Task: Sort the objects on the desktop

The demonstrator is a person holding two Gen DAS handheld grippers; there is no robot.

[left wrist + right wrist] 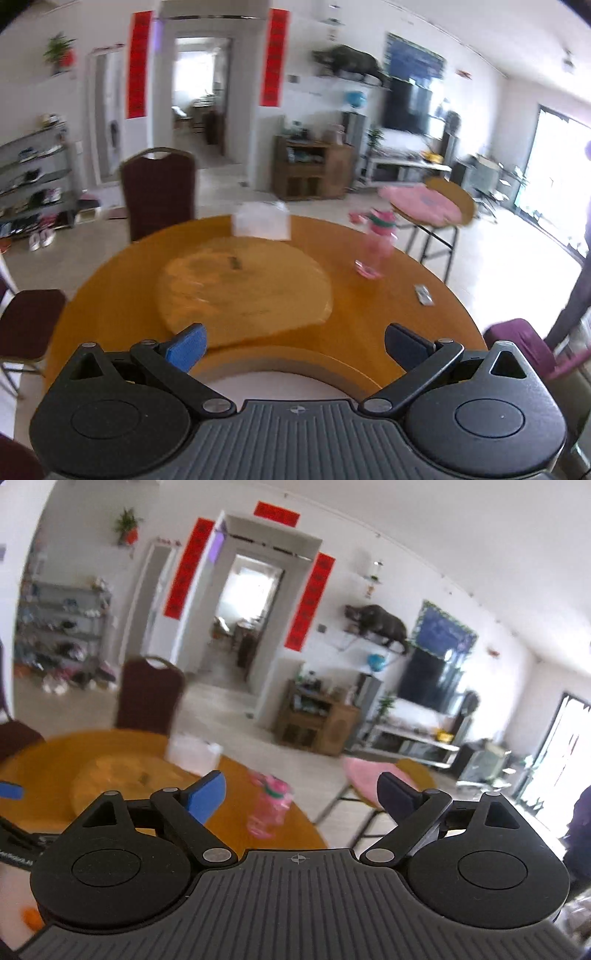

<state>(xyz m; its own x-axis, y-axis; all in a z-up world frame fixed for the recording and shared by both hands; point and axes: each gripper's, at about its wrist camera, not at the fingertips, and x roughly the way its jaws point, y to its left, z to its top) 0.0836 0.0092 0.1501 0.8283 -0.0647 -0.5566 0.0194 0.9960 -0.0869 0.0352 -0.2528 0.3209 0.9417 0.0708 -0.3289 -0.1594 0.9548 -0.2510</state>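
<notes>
Plainly, the likeliest trouble is the pink bottle: it looks tall and narrow, standing toward the right edge of the round table, so an open finger brushing its upper part could tip it or send it off that side. It is see-through pink with a green band under the cap, though both views are smeared and finer detail cannot be made out. A small silver packet lies flat nearer the right edge, well apart from the bottle; being thin, it may slide under a closing grip instead of lifting. A white box sits at the far edge, beyond the paler turntable in the table's middle. The left gripper is spread wide with nothing between its fingers, above the near edge. The right gripper is likewise wide and holds nothing, raised above the table with the bottle showing between its fingers.
</notes>
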